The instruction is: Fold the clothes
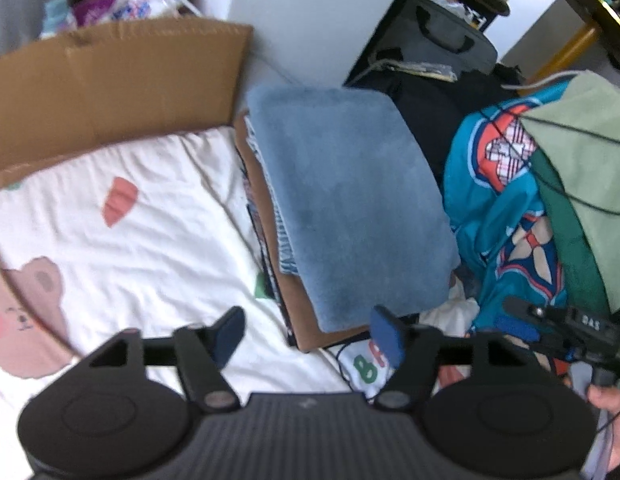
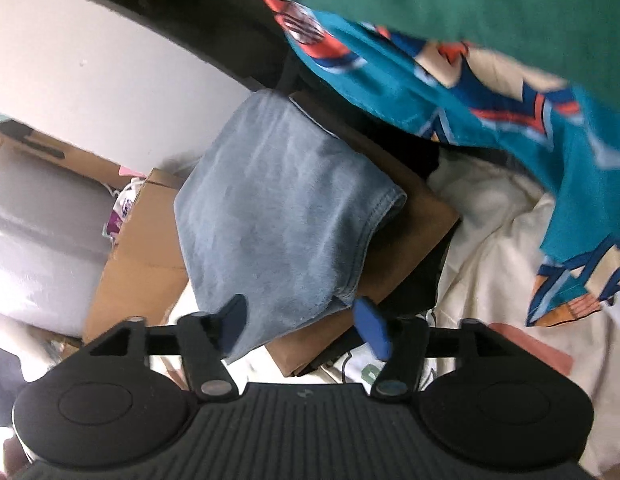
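Above the folded blue towel (image 1: pixel 350 208) topping a clothes stack, both tools hang wide open and empty, the left tool (image 1: pixel 310 338) and right tool (image 2: pixel 303 326); unfolded teal patterned fabric (image 1: pixel 502 216) lies beyond the towel, likely nearer the right tool.

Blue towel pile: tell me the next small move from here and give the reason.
Probably reach for the teal patterned garment to the stack's right. The folded blue towel already lies flat atop the stack, and both the left gripper and the right gripper stand open with nothing between the pads, while the teal piece is still crumpled and unfolded.
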Demonstrator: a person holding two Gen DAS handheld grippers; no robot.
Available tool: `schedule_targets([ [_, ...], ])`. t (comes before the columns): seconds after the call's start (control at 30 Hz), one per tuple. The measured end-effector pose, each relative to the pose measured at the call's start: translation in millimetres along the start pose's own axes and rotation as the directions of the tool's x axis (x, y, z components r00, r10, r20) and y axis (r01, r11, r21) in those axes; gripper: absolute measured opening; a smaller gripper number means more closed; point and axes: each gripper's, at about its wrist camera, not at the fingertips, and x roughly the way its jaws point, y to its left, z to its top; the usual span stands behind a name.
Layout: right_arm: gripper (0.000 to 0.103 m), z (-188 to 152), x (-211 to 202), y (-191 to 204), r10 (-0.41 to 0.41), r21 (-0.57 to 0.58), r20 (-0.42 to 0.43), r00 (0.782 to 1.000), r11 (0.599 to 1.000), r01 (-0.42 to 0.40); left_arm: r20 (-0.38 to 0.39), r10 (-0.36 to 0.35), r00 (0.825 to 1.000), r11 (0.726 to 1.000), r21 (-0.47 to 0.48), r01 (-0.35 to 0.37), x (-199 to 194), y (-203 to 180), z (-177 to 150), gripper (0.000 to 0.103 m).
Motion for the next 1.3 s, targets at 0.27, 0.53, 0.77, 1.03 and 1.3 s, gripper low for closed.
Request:
schedule_targets([
  [0.27, 0.095, 6, -35, 40, -0.058, -0.072, 0.006, 0.998, 0.996, 0.058, -0.007, 0.031, 0.999, 0.999, -0.021, -0.031, -56, -15, 8, 0.086],
  [0.53, 0.103, 13, -71, 85, -0.090, -0.142, -0.001, 0.996, 0.986, 0.089, 0.036, 0.093, 0.995, 0.995, -0.025, -0.092, -126, -23, 15, 0.095],
  [0.77, 0.103, 12, -98, 114, -0.167, -0.206, -0.010, 0.986, 0.965, 0.161, 0.040, 0.122, 0.992, 0.992, 0.012, -0.123, -186, -36, 9, 0.096],
  [1.03, 0.103, 17, -139, 139, -0.215, -0.244, -0.006, 0.977, 0.947, 0.207, 0.087, 0.202, 0.976, 0.979, -0.033, -0.199, -264, -30, -8, 0.100],
  [1.3, 0.103, 11, -174, 190, -0.245, -0.346, -0.014, 0.969, 0.911, 0.226, 0.101, 0.262, 0.960, 0.962, -0.107, -0.251, -331, -16, -22, 0.102],
])
